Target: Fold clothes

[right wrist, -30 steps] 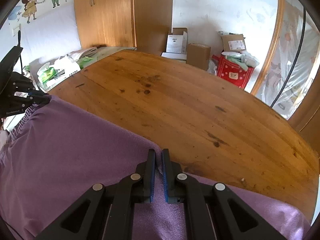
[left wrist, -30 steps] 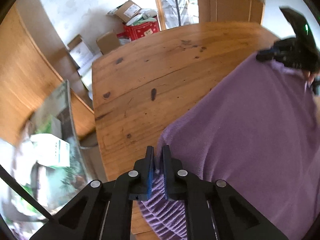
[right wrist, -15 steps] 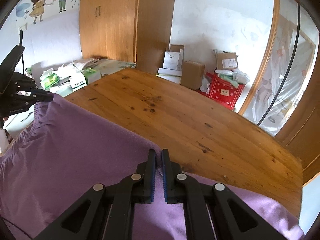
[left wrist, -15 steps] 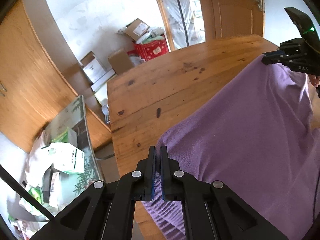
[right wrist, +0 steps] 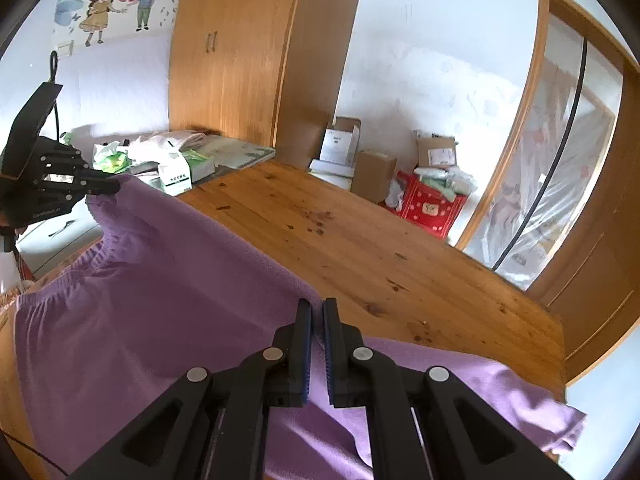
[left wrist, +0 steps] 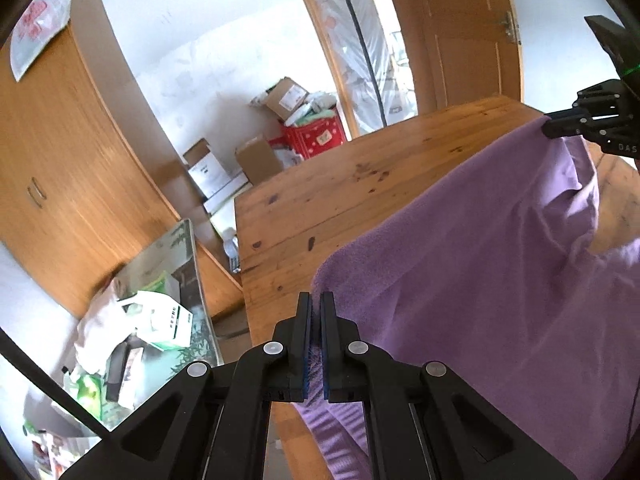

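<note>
You are gripping the garment (left wrist: 480,280) above the tabletop (left wrist: 360,184) with both hand-held grippers, left (left wrist: 316,300) and right (right wrist: 317,308), clenched; slack could crease it.

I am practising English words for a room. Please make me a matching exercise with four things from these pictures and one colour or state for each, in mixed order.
Things:
1. garment
2. table
3. crate on the floor
4. left gripper

Colours or states:
a. red
b. shut on cloth
c. purple
d. brown wood

Pairs: 1-c, 2-d, 3-a, 4-b
</note>
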`<action>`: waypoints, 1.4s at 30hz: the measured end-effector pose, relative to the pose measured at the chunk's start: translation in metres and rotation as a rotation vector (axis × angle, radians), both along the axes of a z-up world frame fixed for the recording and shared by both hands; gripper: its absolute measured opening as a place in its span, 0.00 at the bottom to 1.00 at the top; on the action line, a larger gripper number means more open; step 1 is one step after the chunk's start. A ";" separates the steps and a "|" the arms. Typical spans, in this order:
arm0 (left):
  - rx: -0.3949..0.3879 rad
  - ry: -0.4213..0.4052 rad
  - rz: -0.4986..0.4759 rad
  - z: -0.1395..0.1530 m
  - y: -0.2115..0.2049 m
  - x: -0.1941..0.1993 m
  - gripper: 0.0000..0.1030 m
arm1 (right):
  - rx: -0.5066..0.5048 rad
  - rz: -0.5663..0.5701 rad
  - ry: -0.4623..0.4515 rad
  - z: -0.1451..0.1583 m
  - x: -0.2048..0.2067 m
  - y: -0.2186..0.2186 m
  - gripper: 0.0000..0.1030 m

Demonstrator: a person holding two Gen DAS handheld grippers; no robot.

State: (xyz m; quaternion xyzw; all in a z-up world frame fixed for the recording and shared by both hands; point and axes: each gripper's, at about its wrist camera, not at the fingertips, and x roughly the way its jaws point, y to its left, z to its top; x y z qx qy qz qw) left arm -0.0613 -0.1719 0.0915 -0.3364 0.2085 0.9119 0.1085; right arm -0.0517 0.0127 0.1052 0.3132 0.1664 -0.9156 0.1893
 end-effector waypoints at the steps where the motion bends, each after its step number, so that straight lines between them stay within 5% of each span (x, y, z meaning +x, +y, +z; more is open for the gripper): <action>1: 0.002 0.006 0.000 0.003 0.001 0.006 0.04 | 0.001 0.001 0.014 0.003 0.008 0.000 0.06; 15: -0.010 0.071 0.011 0.024 0.004 0.085 0.04 | 0.040 0.029 0.143 0.029 0.109 -0.010 0.06; 42: -0.033 0.057 0.015 -0.019 0.005 0.195 0.04 | 0.036 0.086 0.047 -0.020 0.226 -0.025 0.05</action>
